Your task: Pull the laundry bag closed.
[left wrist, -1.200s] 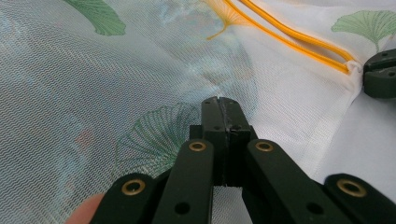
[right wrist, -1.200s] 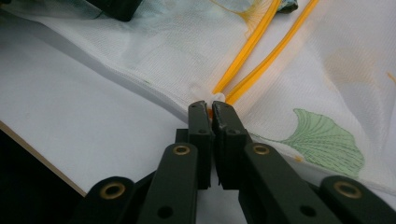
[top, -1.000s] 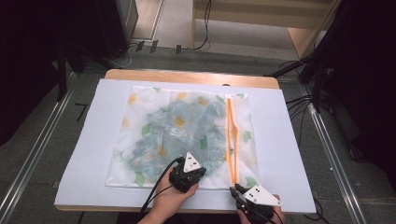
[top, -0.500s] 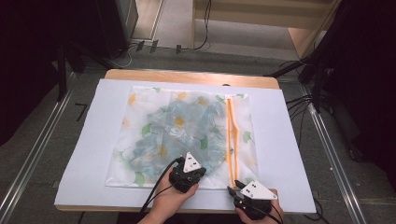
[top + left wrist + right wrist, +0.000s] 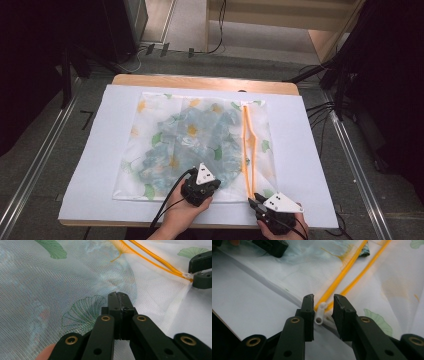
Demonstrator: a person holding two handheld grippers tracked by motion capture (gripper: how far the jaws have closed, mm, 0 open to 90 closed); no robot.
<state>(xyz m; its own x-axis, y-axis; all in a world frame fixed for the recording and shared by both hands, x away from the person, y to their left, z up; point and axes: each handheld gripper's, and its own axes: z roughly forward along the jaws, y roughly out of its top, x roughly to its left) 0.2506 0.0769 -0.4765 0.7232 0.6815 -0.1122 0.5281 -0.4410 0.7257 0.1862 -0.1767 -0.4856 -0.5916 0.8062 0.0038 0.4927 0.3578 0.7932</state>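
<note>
Our right tool (image 5: 323, 305) stood spread around the white zipper pull (image 5: 320, 314) without yet gripping it, near the front right corner of the tabletop (image 5: 310, 150), and we judged that closing off-centre could pinch the orange zipper tapes (image 5: 342, 275) or let the small pull slip out. Our left tool (image 5: 118, 296) was clenched and pressed down on the mesh laundry bag (image 5: 165, 125) at its front edge; whether it pinched any mesh we could not tell, and if it lifted, the bag might drag along. Nothing else lay on the white sheet (image 5: 105, 130) to block us.
</note>
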